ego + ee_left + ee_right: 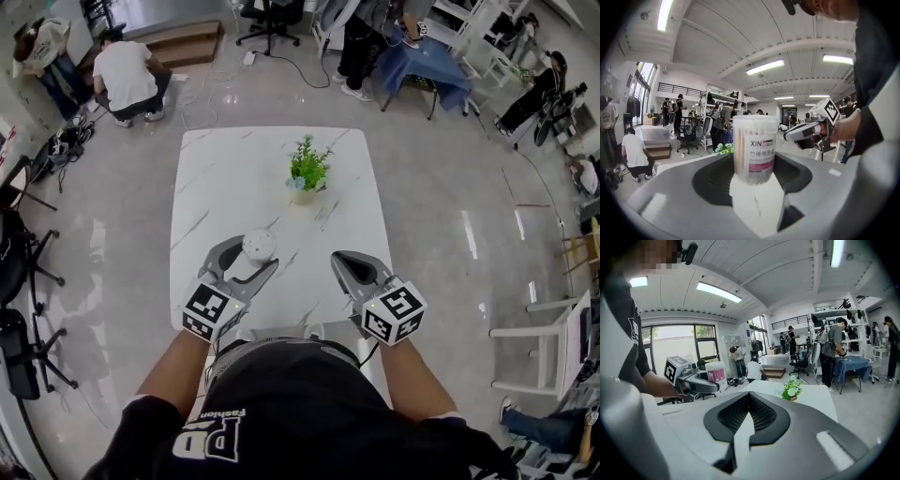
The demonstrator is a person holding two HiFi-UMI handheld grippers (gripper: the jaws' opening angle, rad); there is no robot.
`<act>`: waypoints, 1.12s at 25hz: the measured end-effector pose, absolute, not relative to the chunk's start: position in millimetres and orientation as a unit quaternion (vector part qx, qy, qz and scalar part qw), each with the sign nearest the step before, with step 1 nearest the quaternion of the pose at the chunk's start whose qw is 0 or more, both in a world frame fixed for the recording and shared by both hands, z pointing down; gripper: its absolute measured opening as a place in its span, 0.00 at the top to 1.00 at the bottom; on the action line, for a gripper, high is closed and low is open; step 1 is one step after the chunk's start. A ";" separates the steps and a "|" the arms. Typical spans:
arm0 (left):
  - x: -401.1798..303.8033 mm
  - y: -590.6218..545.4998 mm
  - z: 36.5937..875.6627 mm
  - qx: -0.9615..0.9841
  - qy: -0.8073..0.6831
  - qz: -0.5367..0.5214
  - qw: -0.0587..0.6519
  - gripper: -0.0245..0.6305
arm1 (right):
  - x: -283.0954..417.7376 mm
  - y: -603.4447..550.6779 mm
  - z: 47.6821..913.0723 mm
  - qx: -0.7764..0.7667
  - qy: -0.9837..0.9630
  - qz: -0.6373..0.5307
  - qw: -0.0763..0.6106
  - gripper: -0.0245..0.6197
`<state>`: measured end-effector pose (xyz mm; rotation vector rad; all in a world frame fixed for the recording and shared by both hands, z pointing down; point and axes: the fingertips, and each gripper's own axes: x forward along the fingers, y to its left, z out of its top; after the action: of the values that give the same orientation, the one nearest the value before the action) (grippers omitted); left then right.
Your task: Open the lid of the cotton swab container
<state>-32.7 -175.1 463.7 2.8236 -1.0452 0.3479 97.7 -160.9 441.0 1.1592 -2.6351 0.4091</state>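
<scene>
Clamping the lidded cotton swab container (pixel 754 145), packed with upright swabs (pixel 740 140), over the desk's (pixel 216 169) 6 o'clock edge, the left hand-held gripper (pixel 253 259) holds it upright, while the right hand-held gripper (pixel 749 398), at its 3 o'clock, is closed and empty.

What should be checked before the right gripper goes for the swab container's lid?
1. Container clamped in left gripper: ok.
2. Container upright: ok.
3. Lid seated, not yet opened: ok.
4. Right gripper empty: ok.
5. Its fingers apart to take the lid: not ok, they are together.
6. Space between right gripper and lid free: ok. The plant stands farther off on the table.
</scene>
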 end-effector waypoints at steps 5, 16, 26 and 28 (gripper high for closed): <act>-38.3 -163.7 457.1 0.932 -0.341 0.117 0.047 0.49 | 94.9 -160.4 435.4 0.394 -0.904 0.125 0.112 0.96; -37.0 -161.1 458.6 0.927 -0.354 0.104 0.064 0.49 | 96.5 -161.7 429.4 0.395 -0.907 0.120 0.088 0.96; -30.1 -162.9 456.2 0.931 -0.345 0.104 0.063 0.49 | 92.9 -162.2 430.1 0.389 -0.909 0.112 0.095 0.86; -27.9 -162.5 457.1 0.931 -0.343 0.105 0.062 0.49 | 93.1 -162.8 428.9 0.389 -0.910 0.109 0.095 0.84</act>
<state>-27.9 -162.5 457.1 2.8155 -1.0364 0.3173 93.1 -162.8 428.9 1.1532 -2.6982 0.3233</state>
